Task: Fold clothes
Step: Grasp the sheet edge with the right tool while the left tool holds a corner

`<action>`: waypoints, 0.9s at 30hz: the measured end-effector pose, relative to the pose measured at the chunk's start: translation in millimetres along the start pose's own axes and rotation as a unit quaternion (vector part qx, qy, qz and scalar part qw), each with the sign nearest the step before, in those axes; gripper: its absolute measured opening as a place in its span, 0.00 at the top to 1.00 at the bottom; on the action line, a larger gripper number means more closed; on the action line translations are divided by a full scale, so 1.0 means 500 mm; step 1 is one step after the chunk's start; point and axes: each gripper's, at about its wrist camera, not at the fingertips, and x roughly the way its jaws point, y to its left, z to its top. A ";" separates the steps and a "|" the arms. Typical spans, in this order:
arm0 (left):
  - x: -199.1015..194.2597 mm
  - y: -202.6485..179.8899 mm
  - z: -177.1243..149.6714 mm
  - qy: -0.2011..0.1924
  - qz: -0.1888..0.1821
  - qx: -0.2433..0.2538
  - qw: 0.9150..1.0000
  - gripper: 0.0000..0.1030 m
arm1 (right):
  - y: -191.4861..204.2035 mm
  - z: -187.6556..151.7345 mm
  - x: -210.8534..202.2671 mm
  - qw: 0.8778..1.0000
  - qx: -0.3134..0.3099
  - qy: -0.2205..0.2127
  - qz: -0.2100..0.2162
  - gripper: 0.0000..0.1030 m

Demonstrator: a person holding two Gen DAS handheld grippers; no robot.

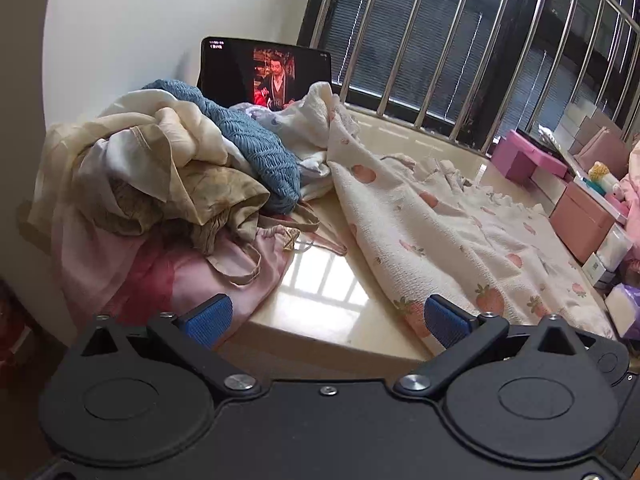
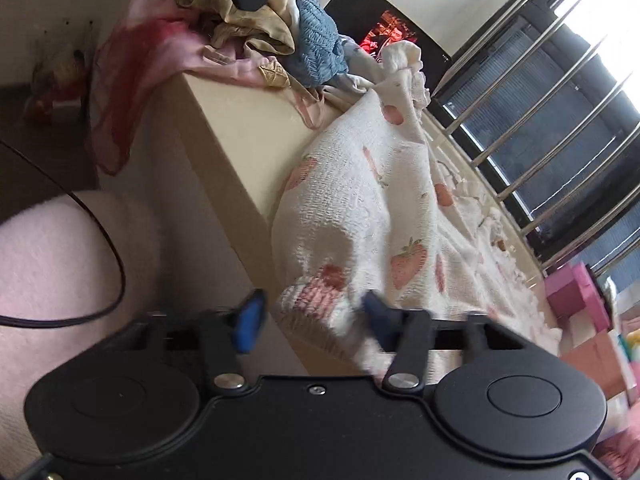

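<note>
A white cloth printed with pink strawberries (image 1: 460,240) lies spread over the cream table (image 1: 320,288), its near hem hanging over the front edge. My left gripper (image 1: 326,320) stands open above that edge, nothing between its blue pads. In the right wrist view the strawberry cloth (image 2: 360,200) bulges up, and its hem lies between the fingers of my right gripper (image 2: 314,316). The right pad touches the hem; the left pad stands apart from it. A heap of crumpled clothes (image 1: 160,168), beige, pink and blue knit, sits at the table's left end.
A tablet (image 1: 248,72) playing a video leans against the wall behind the heap. Pink boxes (image 1: 528,160) and small items crowd the table's right end. A barred window (image 1: 440,40) runs along the back. A pink garment (image 2: 120,92) droops off the table's left corner.
</note>
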 end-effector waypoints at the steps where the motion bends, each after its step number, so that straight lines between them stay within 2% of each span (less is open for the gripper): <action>1: 0.007 -0.004 0.007 0.004 -0.005 0.006 1.000 0.00 | -0.004 0.001 -0.003 1.000 0.004 -0.001 0.003 0.71; 2: 0.015 -0.009 0.015 0.009 -0.012 0.012 1.000 0.00 | -0.011 0.001 -0.007 1.000 0.009 -0.003 0.008 0.74; 3: 0.030 -0.016 0.029 0.015 -0.028 0.018 0.999 0.00 | -0.019 0.001 -0.012 1.000 0.016 -0.007 0.010 0.83; 6: 0.077 -0.036 0.074 0.033 -0.072 0.035 0.996 0.00 | -0.054 0.000 -0.033 0.998 0.054 -0.026 0.010 0.89; 10: 0.186 -0.057 0.161 0.062 -0.097 0.025 0.993 0.00 | -0.121 -0.011 -0.060 0.989 0.141 -0.045 0.033 0.90; 12: 0.257 -0.061 0.193 0.084 -0.103 0.004 0.991 0.00 | -0.147 -0.021 -0.074 0.982 0.173 -0.056 0.046 0.90; 13: 0.293 -0.062 0.208 0.095 -0.105 -0.007 0.990 0.00 | -0.157 -0.025 -0.079 0.980 0.181 -0.062 0.050 0.90; 17: 0.418 -0.049 0.251 0.122 -0.071 -0.052 0.989 0.03 | -0.180 -0.039 -0.088 0.975 0.201 -0.077 0.064 0.90; 20: 0.491 -0.035 0.275 0.133 -0.044 -0.081 0.987 0.13 | -0.195 -0.050 -0.088 0.970 0.215 -0.084 0.080 0.90; 23: 0.536 -0.021 0.293 0.134 -0.035 -0.102 0.985 0.24 | -0.210 -0.059 -0.089 0.965 0.227 -0.087 0.099 0.90; 27: 0.554 -0.011 0.318 0.113 -0.049 -0.134 0.983 0.25 | -0.219 -0.072 -0.093 0.961 0.235 -0.090 0.117 0.90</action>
